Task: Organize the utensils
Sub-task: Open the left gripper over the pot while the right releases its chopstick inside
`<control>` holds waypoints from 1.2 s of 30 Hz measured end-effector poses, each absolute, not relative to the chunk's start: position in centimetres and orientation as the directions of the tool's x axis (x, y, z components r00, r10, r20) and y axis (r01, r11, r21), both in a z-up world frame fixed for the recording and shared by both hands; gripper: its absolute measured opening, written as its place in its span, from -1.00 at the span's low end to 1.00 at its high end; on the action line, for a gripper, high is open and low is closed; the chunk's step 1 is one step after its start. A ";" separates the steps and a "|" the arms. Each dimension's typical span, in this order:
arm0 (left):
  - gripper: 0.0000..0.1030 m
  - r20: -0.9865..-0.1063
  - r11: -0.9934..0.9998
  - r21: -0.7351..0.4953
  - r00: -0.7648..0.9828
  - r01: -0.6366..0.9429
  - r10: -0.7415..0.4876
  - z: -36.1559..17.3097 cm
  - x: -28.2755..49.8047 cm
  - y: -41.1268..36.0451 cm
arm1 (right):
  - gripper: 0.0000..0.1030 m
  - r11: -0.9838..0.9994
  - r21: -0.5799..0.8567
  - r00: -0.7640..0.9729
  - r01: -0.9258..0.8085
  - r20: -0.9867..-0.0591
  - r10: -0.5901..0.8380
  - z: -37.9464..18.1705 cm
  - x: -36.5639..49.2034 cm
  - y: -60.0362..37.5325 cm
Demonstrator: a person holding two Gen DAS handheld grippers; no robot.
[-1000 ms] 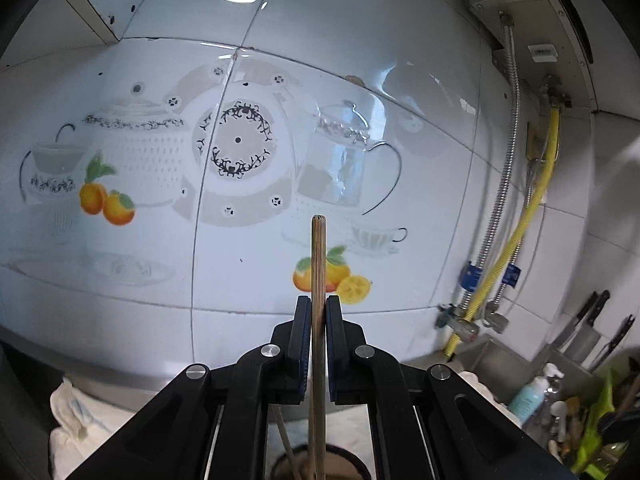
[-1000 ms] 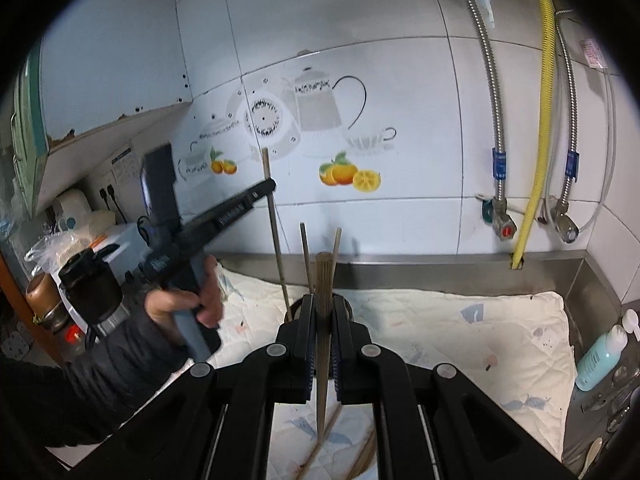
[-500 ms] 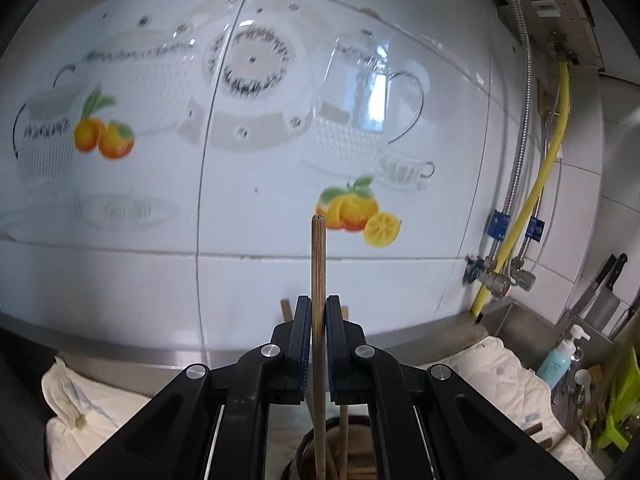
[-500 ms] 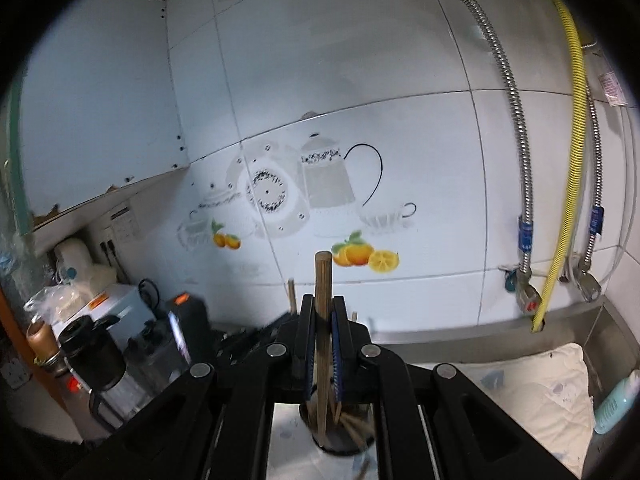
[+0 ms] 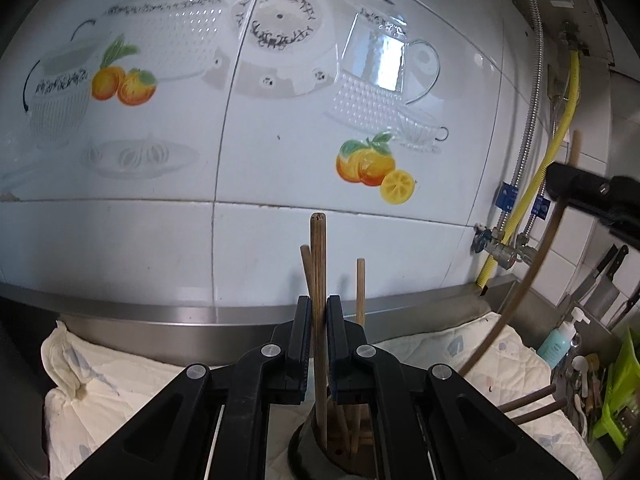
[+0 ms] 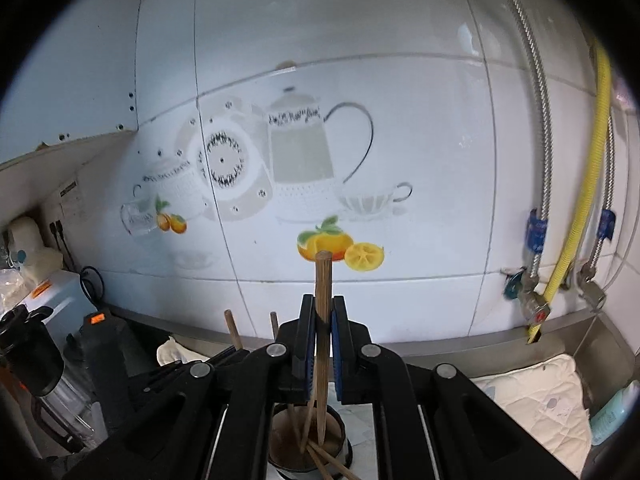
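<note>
Left wrist, chopstick now lower, into holder

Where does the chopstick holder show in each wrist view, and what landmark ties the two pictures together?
Left wrist: the holder sits at bottom centre, behind the left tongs, mostly hidden.
Right wrist: the holder sits at bottom centre, below the right tongs, chopsticks leaning inside.
Shared landmark: the orange-and-lemon decal on the wall tile.
</note>
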State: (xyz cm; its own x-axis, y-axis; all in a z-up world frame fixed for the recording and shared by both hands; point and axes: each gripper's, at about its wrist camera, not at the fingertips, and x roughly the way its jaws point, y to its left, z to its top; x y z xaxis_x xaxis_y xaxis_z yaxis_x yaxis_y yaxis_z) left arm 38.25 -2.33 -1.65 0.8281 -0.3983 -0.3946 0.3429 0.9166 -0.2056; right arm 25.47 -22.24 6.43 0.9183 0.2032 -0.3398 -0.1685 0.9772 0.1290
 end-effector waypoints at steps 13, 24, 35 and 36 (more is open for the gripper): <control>-0.60 -0.460 0.918 -0.200 0.794 0.343 -0.397 -2.0 37.7 -1.9 | -0.81 0.981 0.109 0.860 -0.160 -0.472 0.192 3.2 27.7 -21.6; -0.15 -0.482 0.932 -0.160 0.797 0.326 -0.362 -0.1 35.1 -1.0 | -0.39 0.976 0.123 0.825 -0.181 -0.521 0.219 2.9 26.5 -22.3; -0.15 -0.558 0.937 -0.138 0.757 0.319 -0.340 0.5 30.3 -1.0 | -0.36 0.976 0.136 0.853 -0.171 -0.475 0.216 4.7 21.9 -25.1; -0.15 -0.566 0.936 -0.141 0.749 0.323 -0.344 0.4 29.6 -1.2 | -0.36 0.976 0.142 0.855 -0.164 -0.474 0.212 4.7 21.5 -25.6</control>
State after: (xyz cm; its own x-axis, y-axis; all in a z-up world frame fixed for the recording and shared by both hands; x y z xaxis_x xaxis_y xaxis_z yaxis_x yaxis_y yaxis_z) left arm 29.64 -1.17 0.39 0.7493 -0.3442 -0.5657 0.3233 0.9357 -0.1410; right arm 21.47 -25.58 4.75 0.8545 0.2124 -0.4740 -0.1639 0.9762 0.1421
